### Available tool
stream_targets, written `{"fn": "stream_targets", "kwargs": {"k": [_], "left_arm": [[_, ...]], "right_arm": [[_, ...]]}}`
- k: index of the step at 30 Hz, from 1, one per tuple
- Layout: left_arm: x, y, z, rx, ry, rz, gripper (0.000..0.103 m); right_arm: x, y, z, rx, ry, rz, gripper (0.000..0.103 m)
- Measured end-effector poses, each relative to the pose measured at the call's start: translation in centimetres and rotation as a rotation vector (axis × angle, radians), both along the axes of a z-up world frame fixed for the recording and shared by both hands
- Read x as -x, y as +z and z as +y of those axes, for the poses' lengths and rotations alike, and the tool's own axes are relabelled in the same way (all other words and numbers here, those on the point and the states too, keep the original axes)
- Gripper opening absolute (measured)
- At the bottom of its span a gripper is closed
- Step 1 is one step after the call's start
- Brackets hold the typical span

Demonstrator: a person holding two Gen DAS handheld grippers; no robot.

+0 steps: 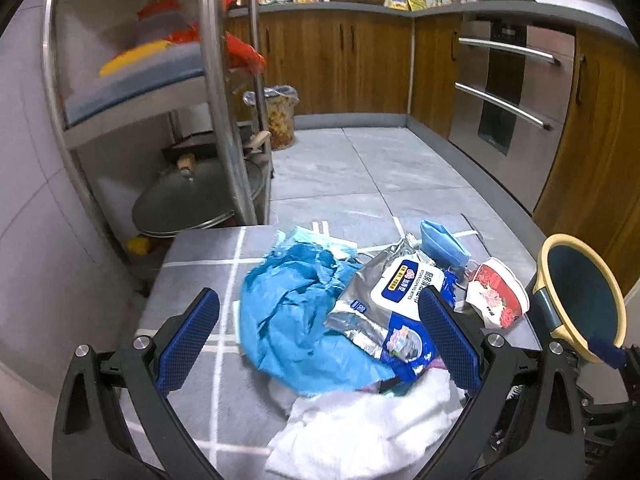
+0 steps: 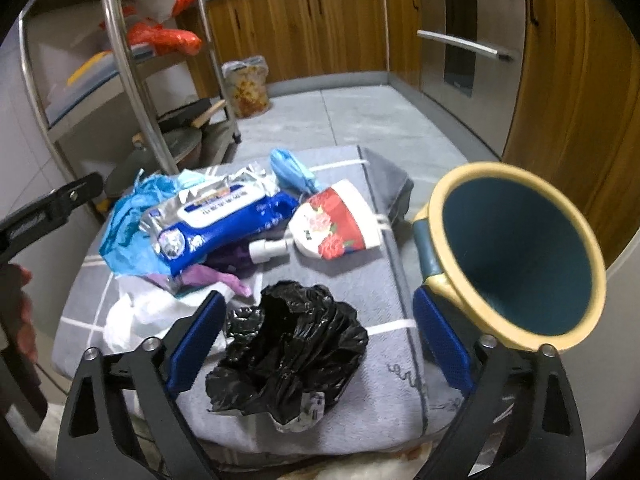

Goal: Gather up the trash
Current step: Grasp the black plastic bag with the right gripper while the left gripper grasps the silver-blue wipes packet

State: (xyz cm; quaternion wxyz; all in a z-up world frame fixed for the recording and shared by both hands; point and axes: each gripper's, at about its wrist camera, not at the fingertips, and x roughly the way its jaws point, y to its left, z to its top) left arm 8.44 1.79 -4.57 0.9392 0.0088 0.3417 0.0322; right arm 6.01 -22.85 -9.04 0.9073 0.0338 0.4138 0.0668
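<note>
Lying on a grey cloth (image 2: pixel 360 280) with white grid lines, the trash forms a loose heap. Its largest piece, a blue-and-silver wipes packet (image 2: pixel 216 224), lies flat with its long axis running from lower left to upper right in the right wrist view, label side up. A crumpled blue plastic sheet (image 1: pixel 288 320) sits just beside it on the left, partly beneath it; white paper towel (image 1: pixel 360 432) lies at the near edge of the heap. A flattened red-and-white paper cup (image 2: pixel 336 224) lies to the right of the packet, its rim pointing down-right, and a folded blue mask (image 1: pixel 442 242) lies behind it. A crumpled black bag (image 2: pixel 288 348) rests apart from the heap, nearer the camera in the right wrist view.

The left gripper (image 1: pixel 316 344) hovers over the blue sheet and packet with jaws wide apart, pads touching nothing that can be made out. The right gripper (image 2: pixel 316 348) frames the black bag, jaws open and gripping nothing; whether the pads brush the bag cannot be told.

A yellow-rimmed blue bin (image 2: pixel 516 256) stands at the cloth's right edge. Beyond lie a grey tiled floor (image 1: pixel 360 168), a steel rack (image 1: pixel 224 120) holding a pan lid (image 1: pixel 192 196), wooden cabinets (image 1: pixel 340 60), and an oven (image 1: pixel 508 92).
</note>
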Motion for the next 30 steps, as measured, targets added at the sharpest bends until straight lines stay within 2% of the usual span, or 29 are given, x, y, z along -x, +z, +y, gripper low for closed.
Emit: {"fn": "stream_targets", "kwargs": {"k": [2, 6, 12, 14, 20, 22, 24, 28, 30], "left_arm": [[-0.9, -0.6, 0.0, 0.008, -0.011, 0.007, 0.097], [-2.5, -2.1, -0.3, -0.015, -0.027, 0.032, 0.094], [-4.4, -4.0, -0.8, 0.0, -0.058, 0.082, 0.076], [-4.8, -4.6, -0.8, 0.015, -0.066, 0.1, 0.066], [-5.8, -5.9, -0.8, 0.037, -0.088, 0.133, 0.053], [-6.0, -6.3, -0.6, 0.073, -0.101, 0.154, 0.045], [-6.1, -6.7, -0.7, 0.082, -0.111, 0.167, 0.041], [-6.0, -6.6, -1.0, 0.079, -0.13, 0.168, 0.03], [-5.9, -6.5, -1.0, 0.084, -0.133, 0.17, 0.024]], "right_arm": [[-0.4, -0.4, -0.2, -0.013, -0.007, 0.023, 0.075], [-0.9, -0.7, -0.5, -0.032, -0.016, 0.048, 0.072], [-1.8, -1.8, -0.1, -0.045, -0.007, 0.072, 0.065], [-2.1, -2.2, 0.0, -0.05, 0.003, 0.086, 0.062], [-2.5, -2.7, -0.1, -0.079, 0.018, 0.11, 0.06], [-2.5, -2.9, -0.1, -0.095, 0.023, 0.124, 0.059], [-2.6, -3.1, -0.1, -0.101, 0.033, 0.131, 0.053], [-2.6, -3.0, 0.0, -0.112, 0.042, 0.133, 0.031], [-2.6, -2.9, 0.1, -0.117, 0.05, 0.129, 0.028]]}}
